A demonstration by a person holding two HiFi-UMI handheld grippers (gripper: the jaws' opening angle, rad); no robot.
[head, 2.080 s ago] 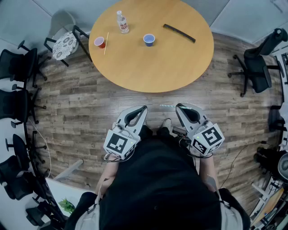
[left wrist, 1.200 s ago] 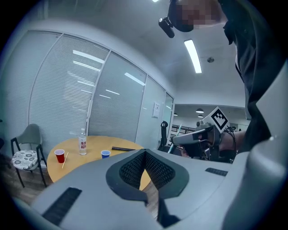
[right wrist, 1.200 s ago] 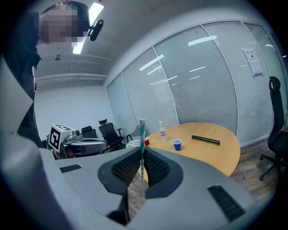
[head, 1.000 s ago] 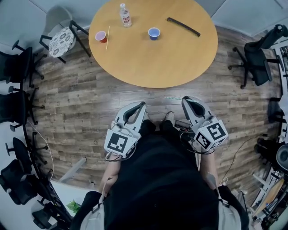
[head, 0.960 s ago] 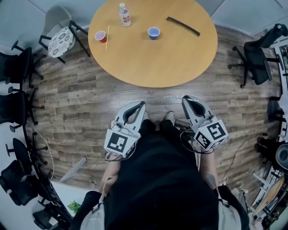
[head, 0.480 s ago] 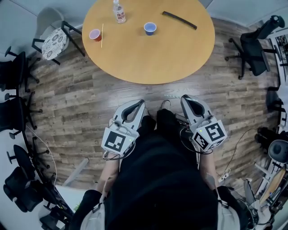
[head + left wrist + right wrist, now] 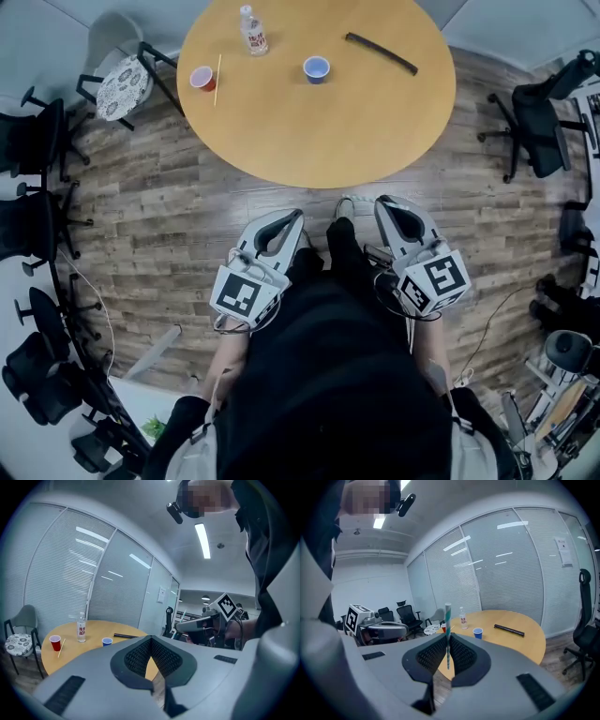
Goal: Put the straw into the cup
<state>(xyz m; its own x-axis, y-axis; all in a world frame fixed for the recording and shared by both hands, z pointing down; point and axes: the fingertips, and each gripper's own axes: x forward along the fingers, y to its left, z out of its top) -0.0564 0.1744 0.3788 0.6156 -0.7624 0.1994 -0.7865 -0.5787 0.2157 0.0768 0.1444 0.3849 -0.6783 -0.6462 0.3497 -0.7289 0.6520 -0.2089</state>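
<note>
Right gripper [image 7: 448,638] is clamped on a teal-and-white striped straw [image 7: 447,620], which stands upright between the pads and projects above them. Left gripper [image 7: 151,638] has its jaws pressed together with nothing between them. In the head view both grippers are held over the wooden floor [image 7: 169,216], off the 6 o'clock edge of the round table [image 7: 375,122]. On the table, the blue cup [image 7: 316,68] sits near 12 o'clock and the red cup [image 7: 202,78] at the 10 o'clock edge. A thin stick [image 7: 217,79] lies just beside the red cup. A bottle [image 7: 251,30] stands at 11 o'clock and a black strip [image 7: 380,52] lies at 1 o'clock.
</note>
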